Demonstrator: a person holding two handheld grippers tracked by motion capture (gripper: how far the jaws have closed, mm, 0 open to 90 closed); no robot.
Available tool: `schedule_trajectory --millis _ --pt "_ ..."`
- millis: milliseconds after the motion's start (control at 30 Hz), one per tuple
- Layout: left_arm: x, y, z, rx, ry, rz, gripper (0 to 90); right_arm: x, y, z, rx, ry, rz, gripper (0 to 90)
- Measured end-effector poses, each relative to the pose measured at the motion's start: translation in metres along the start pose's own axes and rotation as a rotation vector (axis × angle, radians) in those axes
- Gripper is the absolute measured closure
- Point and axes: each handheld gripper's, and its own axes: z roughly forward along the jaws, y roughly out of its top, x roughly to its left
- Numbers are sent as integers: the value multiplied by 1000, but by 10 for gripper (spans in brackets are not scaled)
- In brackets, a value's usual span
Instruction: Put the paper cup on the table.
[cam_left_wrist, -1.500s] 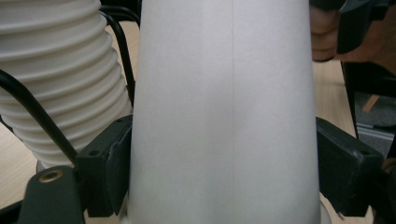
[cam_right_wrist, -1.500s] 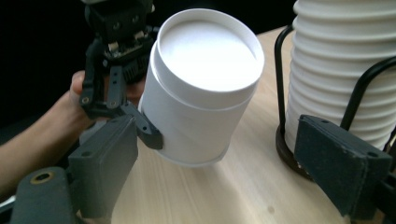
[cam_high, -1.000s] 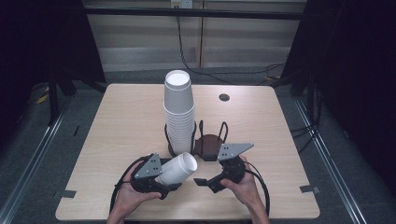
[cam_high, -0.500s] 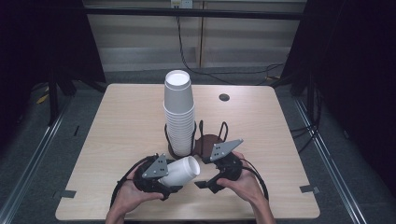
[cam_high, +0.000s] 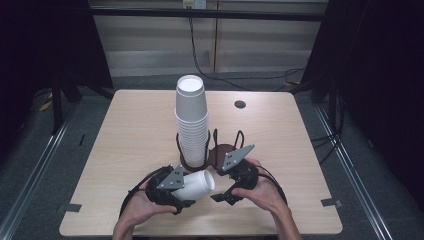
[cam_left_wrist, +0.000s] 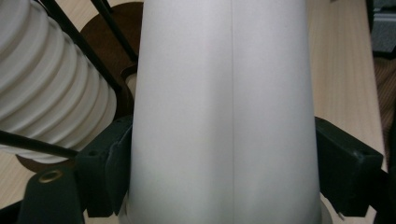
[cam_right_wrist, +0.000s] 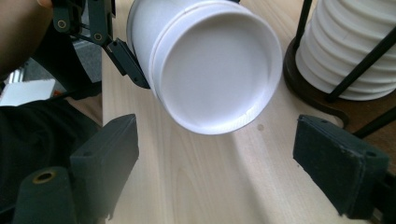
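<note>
Left tool (cam_high: 192, 192) pinching white cup (cam_high: 197, 185), right tool (cam_high: 222, 192) spread wide, touching nothing

In the left gripper view, the single white foam cup (cam_left_wrist: 224, 112) ran off the top and bottom edges, hiding its rim and base. The tall stack of white ribbed foam cups (cam_left_wrist: 46, 88) was cut at the left edge, its black wire holder (cam_left_wrist: 109, 28) partly covered.
</note>
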Motion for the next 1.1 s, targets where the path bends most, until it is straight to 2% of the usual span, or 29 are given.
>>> schedule_trajectory --millis 100,233,300,367,467,500,567,600,667,700,900,933,967,1000,1100 --pt "-1 2 0 15 3 14 170 0 2 0 6 9 -2 135" --pt "-3 5 -1 22 -16 29 170 2 6 6 42 19 -25 136" --pt "-2 6 -1 34 -15 41 170 2 6 6 53 20 -15 136" --pt "-4 9 0 53 -11 56 170 1 6 9 70 25 -31 136" --pt "-5 12 1 57 -18 69 170 3 6 11 94 29 -40 137" --pt "-6 15 2 71 -26 87 170 3 6 12 99 34 -39 138" --pt "-6 16 3 70 -32 89 170 3 6 12 104 33 -35 138" --pt "-7 18 4 84 -35 99 170 2 8 13 130 36 -46 138" --pt "-8 19 6 102 -38 103 170 3 10 14 149 42 -49 138" --pt "-8 20 7 109 -36 120 170 3 10 14 155 41 -51 138" --pt "-7 22 9 111 -45 111 172 4 13 19 188 60 -71 146" --pt "-7 24 9 109 -52 123 173 4 13 20 199 72 -52 146" --pt "-8 25 9 106 -52 125 174 3 14 21 191 79 -66 146" --pt "-8 25 9 106 -52 125 174 4 14 21 197 82 -51 146" --pt "-8 26 10 114 -56 131 174 5 17 22 207 90 -62 145"
